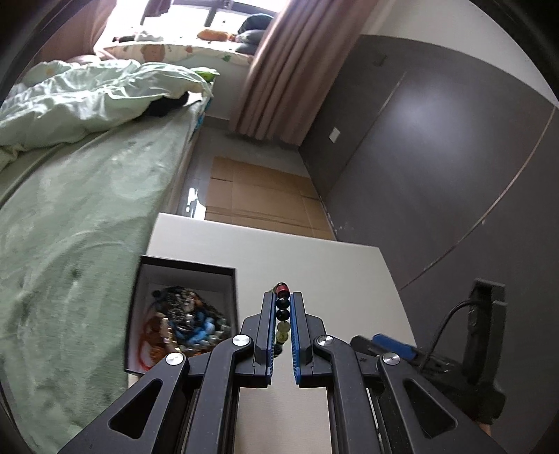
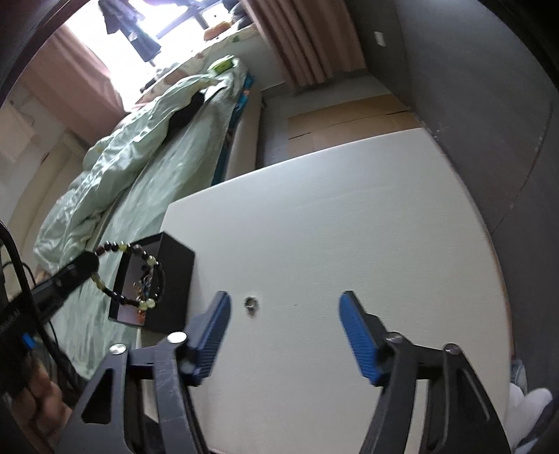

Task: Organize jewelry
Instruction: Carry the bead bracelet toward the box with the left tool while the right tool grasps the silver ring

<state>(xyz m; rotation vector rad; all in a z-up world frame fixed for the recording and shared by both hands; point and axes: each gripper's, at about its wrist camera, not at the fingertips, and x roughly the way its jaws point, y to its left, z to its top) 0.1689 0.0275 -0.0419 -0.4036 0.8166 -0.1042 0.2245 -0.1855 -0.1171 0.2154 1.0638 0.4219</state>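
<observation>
Left tongs clamped on dark-and-green beaded bracelet, hanging above open black jewelry box. Right tongs half-open, empty, w/ small silver ring on white table beside box. Risk: loop snags box rim, tips it.

A bed covered with a pale green sheet is seen beside the white table, and a crumpled quilt is heaped at its far end. Flattened cardboard is laid on the floor beyond the table (against a dark grey wall). Pinkish curtains are hung by the bright window.
</observation>
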